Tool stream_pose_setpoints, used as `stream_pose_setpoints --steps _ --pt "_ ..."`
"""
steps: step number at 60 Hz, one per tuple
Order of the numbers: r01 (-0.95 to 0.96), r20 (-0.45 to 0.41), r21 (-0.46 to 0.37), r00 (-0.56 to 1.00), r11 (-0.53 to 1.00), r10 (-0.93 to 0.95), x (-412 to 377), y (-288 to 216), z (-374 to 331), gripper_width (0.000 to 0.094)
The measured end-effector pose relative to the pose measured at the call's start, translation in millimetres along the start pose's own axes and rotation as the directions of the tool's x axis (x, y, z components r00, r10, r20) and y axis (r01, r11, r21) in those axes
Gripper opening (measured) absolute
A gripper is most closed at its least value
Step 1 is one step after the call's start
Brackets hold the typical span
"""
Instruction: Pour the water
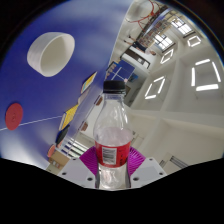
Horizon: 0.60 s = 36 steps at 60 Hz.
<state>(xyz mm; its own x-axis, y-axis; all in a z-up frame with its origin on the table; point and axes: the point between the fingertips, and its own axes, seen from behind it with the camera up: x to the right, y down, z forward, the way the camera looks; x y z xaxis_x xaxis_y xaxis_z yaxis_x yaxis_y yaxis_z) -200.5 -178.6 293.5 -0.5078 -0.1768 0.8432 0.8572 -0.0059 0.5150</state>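
Observation:
My gripper (112,160) is shut on a clear plastic bottle (111,128) with a black cap and a red label; the magenta pads (88,158) press on both sides of its lower half. The bottle is lifted and the view is tilted toward the ceiling. A white cup (48,52) stands on the blue table surface (30,95), which fills the area beyond the bottle on the cup's side. The bottle's base is hidden between the fingers.
A red round object (13,116) lies on the blue surface near the cup. A yellow and dark object (68,118) sits behind the bottle. Ceiling light panels (205,72) and windows (160,40) show beyond the bottle on the other side.

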Motion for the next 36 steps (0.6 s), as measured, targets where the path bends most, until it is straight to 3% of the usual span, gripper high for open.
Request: stream_pose_setpoints --steps 12,22,30,36 --pt "0.253 -0.011 0.180 0.967 0.950 -0.256 -39 -66 3 0.0343" --pt "0.184 0.011 0.152 0.982 0.971 -0.187 -34 -53 3 0.0338" --pt "-0.065 -0.020 0.114 0.997 0.991 0.068 14 -28 5 0.0340" --pt "-0.484 -0.026 0.059 0.874 0.873 0.486 58 19 5 0.0343"
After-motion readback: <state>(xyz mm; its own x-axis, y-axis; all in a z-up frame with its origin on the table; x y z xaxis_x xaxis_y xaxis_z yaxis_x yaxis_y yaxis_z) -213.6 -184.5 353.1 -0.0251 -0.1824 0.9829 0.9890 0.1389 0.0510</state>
